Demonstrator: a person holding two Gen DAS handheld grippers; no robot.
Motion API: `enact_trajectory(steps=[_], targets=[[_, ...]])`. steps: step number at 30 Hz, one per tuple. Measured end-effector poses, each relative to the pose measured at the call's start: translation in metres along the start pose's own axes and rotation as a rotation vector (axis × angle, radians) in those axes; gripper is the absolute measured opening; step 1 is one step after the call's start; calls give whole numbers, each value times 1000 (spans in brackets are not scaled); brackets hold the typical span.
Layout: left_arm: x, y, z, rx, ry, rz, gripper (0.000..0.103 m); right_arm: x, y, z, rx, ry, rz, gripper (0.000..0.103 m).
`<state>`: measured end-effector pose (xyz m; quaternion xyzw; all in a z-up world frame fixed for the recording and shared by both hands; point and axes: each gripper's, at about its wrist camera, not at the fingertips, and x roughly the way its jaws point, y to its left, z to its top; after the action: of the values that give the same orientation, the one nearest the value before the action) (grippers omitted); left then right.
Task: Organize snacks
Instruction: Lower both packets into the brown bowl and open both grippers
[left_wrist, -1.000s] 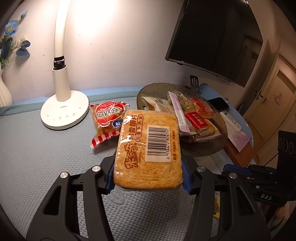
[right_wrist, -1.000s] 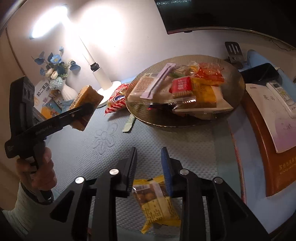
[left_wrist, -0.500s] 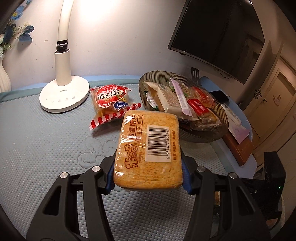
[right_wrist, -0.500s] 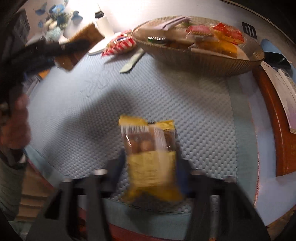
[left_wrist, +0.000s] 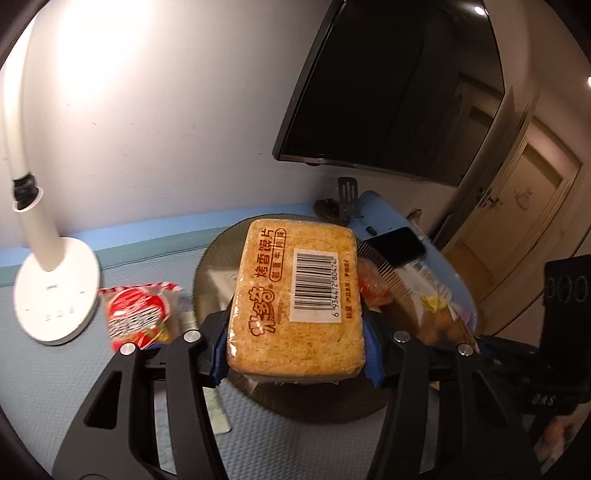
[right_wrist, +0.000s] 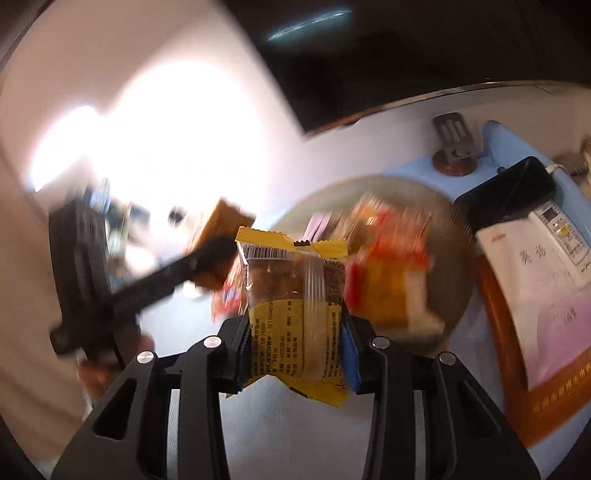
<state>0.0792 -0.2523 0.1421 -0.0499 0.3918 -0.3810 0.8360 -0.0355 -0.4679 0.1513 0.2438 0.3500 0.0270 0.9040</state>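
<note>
My left gripper (left_wrist: 295, 354) is shut on a tan toast-slice packet (left_wrist: 295, 295) with a barcode, held above the near edge of the dark woven snack plate (left_wrist: 207, 266). My right gripper (right_wrist: 295, 343) is shut on a yellow cake packet (right_wrist: 295, 306), lifted off the mat. That yellow packet (left_wrist: 439, 321) also shows at the right of the left wrist view. In the blurred right wrist view, the plate (right_wrist: 454, 243) holds several snacks behind the packet. A red-and-white snack bag (left_wrist: 138, 314) lies on the mat left of the plate.
A white desk lamp (left_wrist: 55, 288) stands at the left. A black phone (right_wrist: 506, 192), a remote control (right_wrist: 561, 229) and papers (right_wrist: 539, 291) lie to the right of the plate. A dark TV (left_wrist: 391, 88) hangs on the wall. A pale flat stick (left_wrist: 218, 410) lies on the mat.
My right gripper closed on the yellow packet and lifted it toward the plate. My left gripper carried the toast packet forward, from over the mat to over the plate's near edge.
</note>
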Motion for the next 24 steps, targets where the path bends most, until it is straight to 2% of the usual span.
enact_trajectory(steps=[1, 3, 5, 6, 7, 9, 11, 17, 20, 24], targets=[[10, 1, 9, -11, 3, -8, 55, 5, -3, 11, 13, -20, -24, 38], [29, 2, 24, 0, 8, 9, 55, 18, -12, 30, 47, -36, -18, 38], [47, 3, 36, -2, 25, 8, 55, 34, -16, 43, 38, -34, -37, 42], [55, 3, 40, 0, 33, 13, 55, 42, -17, 46, 32, -21, -51, 49], [62, 4, 43, 0, 35, 23, 56, 48, -18, 47, 24, -12, -55, 51], [69, 9, 45, -8, 40, 37, 64, 46, -23, 42, 18, -7, -46, 51], [67, 14, 44, -28, 46, 31, 65, 38, -27, 33, 24, -10, -17, 51], [26, 19, 24, -40, 17, 42, 65, 21, -27, 21, 34, -11, 34, 51], [-14, 24, 7, -40, -25, 67, 70, 10, -10, 4, -1, -4, 59, 54], [-66, 49, -17, -93, -66, 114, 70, 6, 24, -28, -62, 37, 121, 58]])
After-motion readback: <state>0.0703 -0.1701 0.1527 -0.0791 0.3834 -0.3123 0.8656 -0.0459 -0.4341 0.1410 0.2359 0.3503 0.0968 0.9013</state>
